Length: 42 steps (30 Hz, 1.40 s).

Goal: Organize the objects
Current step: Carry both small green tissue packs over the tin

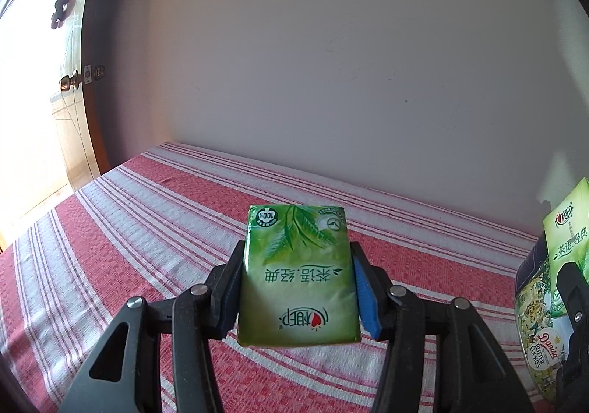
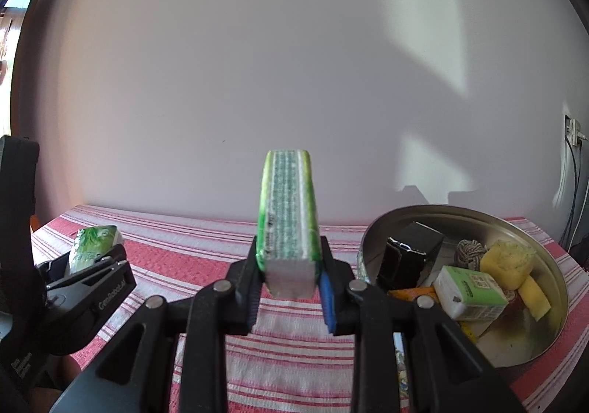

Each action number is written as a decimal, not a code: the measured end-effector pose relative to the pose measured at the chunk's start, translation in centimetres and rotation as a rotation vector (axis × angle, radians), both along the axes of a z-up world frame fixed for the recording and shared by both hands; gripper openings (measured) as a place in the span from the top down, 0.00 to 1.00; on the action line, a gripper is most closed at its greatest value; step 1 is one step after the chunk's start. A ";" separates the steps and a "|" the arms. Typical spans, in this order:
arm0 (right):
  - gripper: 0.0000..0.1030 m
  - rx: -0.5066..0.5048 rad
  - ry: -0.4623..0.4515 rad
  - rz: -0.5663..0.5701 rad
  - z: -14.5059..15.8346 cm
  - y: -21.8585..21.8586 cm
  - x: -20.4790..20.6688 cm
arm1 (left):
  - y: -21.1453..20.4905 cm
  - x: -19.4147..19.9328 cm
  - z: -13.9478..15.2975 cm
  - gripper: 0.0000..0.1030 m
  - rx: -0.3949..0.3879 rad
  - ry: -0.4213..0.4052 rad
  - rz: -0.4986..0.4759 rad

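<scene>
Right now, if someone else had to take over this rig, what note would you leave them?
Left tool: shut on a green tissue pack, held flat above the striped cloth.
Right tool: shut on a second green tissue pack, held on edge.
Round tin, at right: already holds a black box, a green-and-white box, yellow sponges and twine.
Done: both packs lifted.
Left: probably set both packs down, likely in the tin.

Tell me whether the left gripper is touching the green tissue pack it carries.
Touching. The left wrist view shows the left gripper with its jaws pressed against both sides of the green tissue pack, holding it above the striped cloth.
</scene>
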State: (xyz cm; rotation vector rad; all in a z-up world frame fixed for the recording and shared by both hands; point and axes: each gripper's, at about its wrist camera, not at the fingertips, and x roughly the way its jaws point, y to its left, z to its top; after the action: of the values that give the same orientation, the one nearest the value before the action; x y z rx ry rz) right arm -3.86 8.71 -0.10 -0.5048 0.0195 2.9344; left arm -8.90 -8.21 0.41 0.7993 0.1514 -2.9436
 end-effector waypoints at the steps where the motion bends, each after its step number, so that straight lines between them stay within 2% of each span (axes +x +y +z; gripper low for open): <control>1: 0.74 -0.001 -0.001 0.001 0.0 0.0 0.1 | -0.1 0.0 -0.1 0.47 0.000 0.001 0.002; 21: 0.74 0.022 -0.001 0.048 0.3 -1.0 3.4 | 0.7 2.7 0.0 0.47 -0.014 0.028 0.006; 42: 0.74 0.026 -0.024 0.056 0.2 1.1 6.2 | 2.6 5.1 0.3 0.47 -0.072 0.062 -0.011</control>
State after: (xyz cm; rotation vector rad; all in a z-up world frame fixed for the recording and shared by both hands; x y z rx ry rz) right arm 2.38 9.78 0.07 -0.5447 -0.0367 2.9785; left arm -3.82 -5.57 0.71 0.7030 0.0454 -2.9669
